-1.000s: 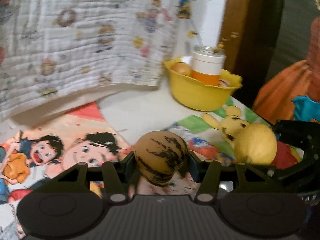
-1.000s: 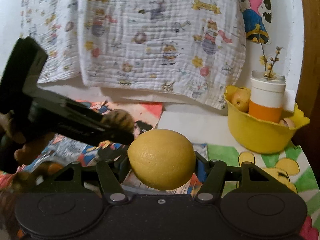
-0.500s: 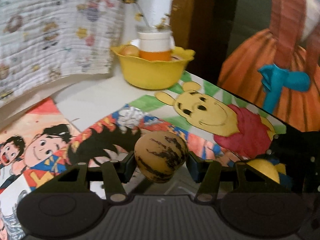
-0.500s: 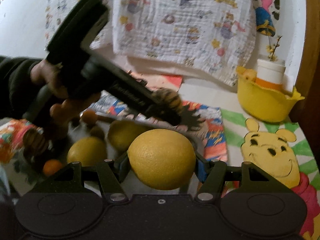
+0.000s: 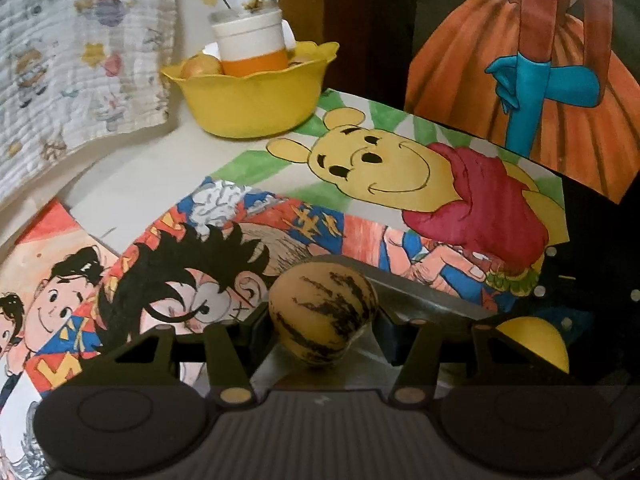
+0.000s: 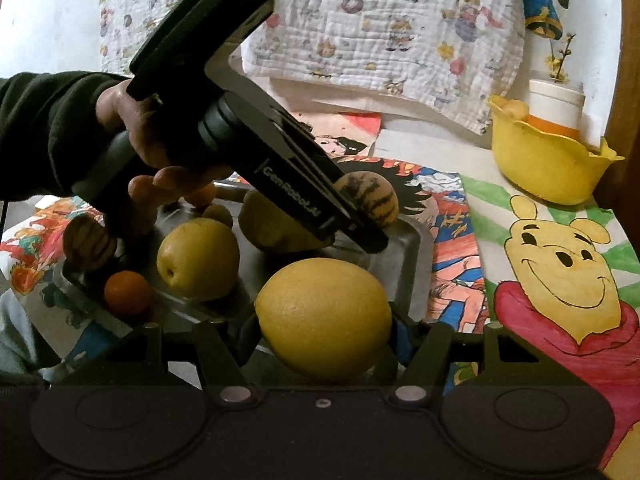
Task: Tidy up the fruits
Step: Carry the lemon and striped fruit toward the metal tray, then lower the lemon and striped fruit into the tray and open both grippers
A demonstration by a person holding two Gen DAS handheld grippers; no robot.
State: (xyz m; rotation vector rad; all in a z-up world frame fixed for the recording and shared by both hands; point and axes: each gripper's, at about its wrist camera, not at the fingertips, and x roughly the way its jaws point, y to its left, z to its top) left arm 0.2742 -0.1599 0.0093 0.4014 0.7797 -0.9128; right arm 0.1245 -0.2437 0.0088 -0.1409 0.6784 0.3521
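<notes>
My left gripper (image 5: 322,320) is shut on a tan fruit with dark stripes (image 5: 322,312), held over the far end of a metal tray (image 5: 424,300). In the right wrist view that same striped fruit (image 6: 370,200) hangs in the left gripper (image 6: 366,216) above the tray (image 6: 416,248). My right gripper (image 6: 324,328) is shut on a large yellow lemon (image 6: 324,316) over the tray's near edge. Lying in the tray are a yellow apple-like fruit (image 6: 198,258), another yellow fruit (image 6: 276,228), a small orange (image 6: 128,294) and a second striped fruit (image 6: 88,242).
A yellow bowl (image 6: 548,168) with a white and orange cup (image 6: 556,108) and a fruit stands at the far right by the wall. Cartoon drawings (image 6: 560,272) cover the table. A printed cloth (image 6: 380,28) hangs behind. A hand in a dark sleeve (image 6: 48,132) holds the left gripper.
Both grippers have come down over the tray with their fruits still held. The left gripper swung right and rolled; the tray of fruit has entered the right wrist view.
</notes>
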